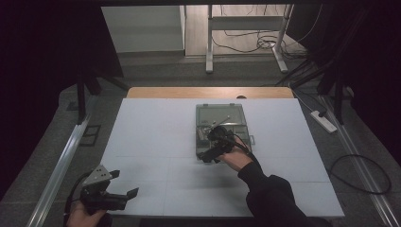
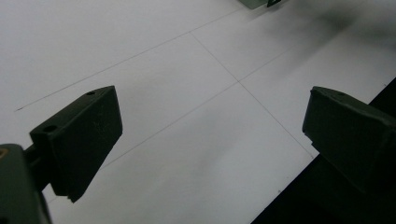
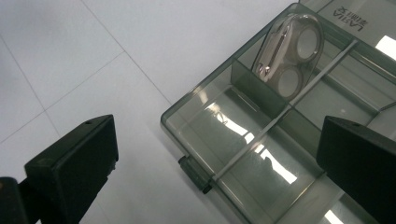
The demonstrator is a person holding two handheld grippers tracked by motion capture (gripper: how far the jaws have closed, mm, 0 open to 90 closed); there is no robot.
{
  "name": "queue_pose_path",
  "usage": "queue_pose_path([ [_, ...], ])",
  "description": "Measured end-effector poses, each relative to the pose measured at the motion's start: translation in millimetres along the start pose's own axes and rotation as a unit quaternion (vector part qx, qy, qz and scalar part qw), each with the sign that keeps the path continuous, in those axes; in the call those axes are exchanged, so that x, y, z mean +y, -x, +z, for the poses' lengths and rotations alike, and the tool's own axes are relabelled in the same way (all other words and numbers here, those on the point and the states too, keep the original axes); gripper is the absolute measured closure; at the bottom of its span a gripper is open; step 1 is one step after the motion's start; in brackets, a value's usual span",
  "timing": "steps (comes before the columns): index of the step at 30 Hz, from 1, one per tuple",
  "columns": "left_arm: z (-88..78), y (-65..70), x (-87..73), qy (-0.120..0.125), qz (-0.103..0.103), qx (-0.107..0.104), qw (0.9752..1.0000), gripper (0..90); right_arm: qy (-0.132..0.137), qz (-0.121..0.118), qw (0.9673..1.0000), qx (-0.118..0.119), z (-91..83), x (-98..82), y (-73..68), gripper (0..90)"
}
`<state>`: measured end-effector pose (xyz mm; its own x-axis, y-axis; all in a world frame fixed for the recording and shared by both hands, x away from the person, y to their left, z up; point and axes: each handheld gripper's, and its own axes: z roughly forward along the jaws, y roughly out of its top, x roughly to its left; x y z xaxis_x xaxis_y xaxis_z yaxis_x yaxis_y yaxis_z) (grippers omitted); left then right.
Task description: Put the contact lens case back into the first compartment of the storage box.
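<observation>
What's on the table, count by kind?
Clear plastic box: 1
Contact lens case, inside the box: 1
Claws: 2, left claw and right claw
Total: 4

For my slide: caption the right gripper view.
Open right gripper above a clear compartment box holding small scissors.

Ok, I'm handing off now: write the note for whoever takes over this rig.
Left tool: open, holding nothing, low over the near left part of the white table.
Right tool: open, holding nothing, over the near compartments of the clear box, whose lid is open.
A two-ring metal piece leans in a far compartment.
Done: nothing gripped.
Left: the pick from the box.
</observation>
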<state>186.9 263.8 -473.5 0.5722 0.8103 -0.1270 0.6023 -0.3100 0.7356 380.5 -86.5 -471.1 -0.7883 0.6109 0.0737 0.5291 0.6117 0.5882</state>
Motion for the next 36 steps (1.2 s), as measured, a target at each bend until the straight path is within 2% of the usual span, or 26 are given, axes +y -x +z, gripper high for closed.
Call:
queue_pose_path([
  [13,0.3,1.8,0.2,-0.002,0.009,-0.001,1.0000,4.7,0.025,-0.006,0.9995,0.018,-16.3,-11.7,0.1,0.0],
  [20,-0.1,1.7,0.0,0.000,0.009,-0.002,1.0000,4.7,0.029,-0.009,0.9994,0.016,-24.0,-19.2,0.6,0.0],
  [28,-0.3,1.6,-0.1,0.001,0.008,-0.002,1.0000,4.7,0.040,0.000,0.9991,0.017,-35.4,-28.3,-0.2,0.0],
  [36,-0.2,1.9,0.0,0.000,0.008,0.000,1.0000,4.7,0.039,0.000,0.9991,0.017,-44.0,-41.3,-0.5,0.0],
])
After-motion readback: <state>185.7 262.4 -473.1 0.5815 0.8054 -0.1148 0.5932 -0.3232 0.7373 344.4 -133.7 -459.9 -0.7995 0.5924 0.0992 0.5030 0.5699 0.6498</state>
